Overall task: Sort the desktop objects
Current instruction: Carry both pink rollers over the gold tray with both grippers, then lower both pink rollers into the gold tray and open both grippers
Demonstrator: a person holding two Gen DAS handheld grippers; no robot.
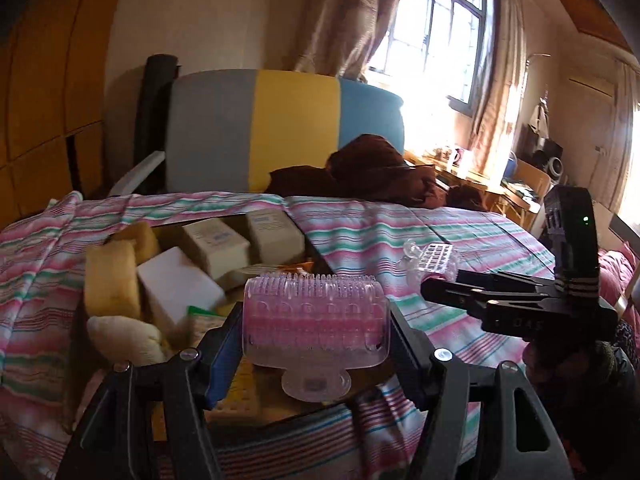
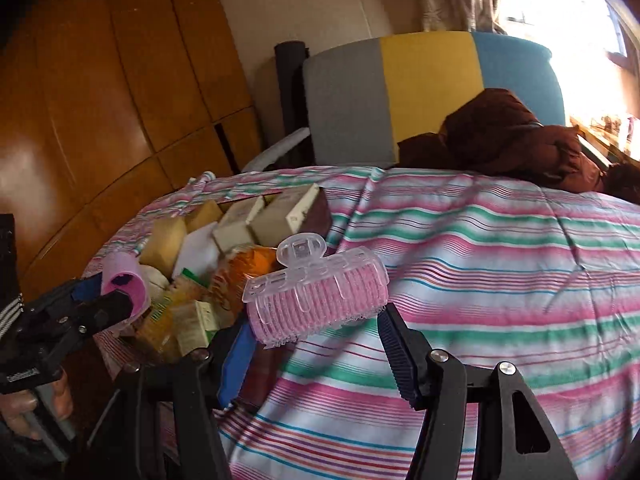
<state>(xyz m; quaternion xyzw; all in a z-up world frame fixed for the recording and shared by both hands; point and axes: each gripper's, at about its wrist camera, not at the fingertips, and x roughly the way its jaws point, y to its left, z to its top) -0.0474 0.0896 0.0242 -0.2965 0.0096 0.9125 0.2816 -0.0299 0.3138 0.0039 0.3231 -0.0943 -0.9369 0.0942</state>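
My left gripper (image 1: 316, 332) is shut on a pink hair roller (image 1: 316, 316) with a clear plastic clip, held just over the open box (image 1: 120, 364) of sponges and small cartons. My right gripper (image 2: 316, 322) is shut on a second pink hair roller (image 2: 320, 296) with a clear clip, above the striped bedspread and right of the box (image 2: 224, 200). In the left wrist view the right gripper (image 1: 430, 284) comes in from the right with its roller (image 1: 434, 260). The right wrist view shows the left gripper (image 2: 120, 300) at the left with its roller (image 2: 126, 280).
A striped pink, green and white bedspread (image 2: 480, 280) covers the surface. Behind it stand a grey, yellow and blue chair back (image 1: 288, 128) and a brown garment (image 1: 372, 172). Wooden wardrobe doors (image 2: 100, 100) line the left; a window (image 1: 436, 28) and cluttered desk (image 1: 500, 184) are at right.
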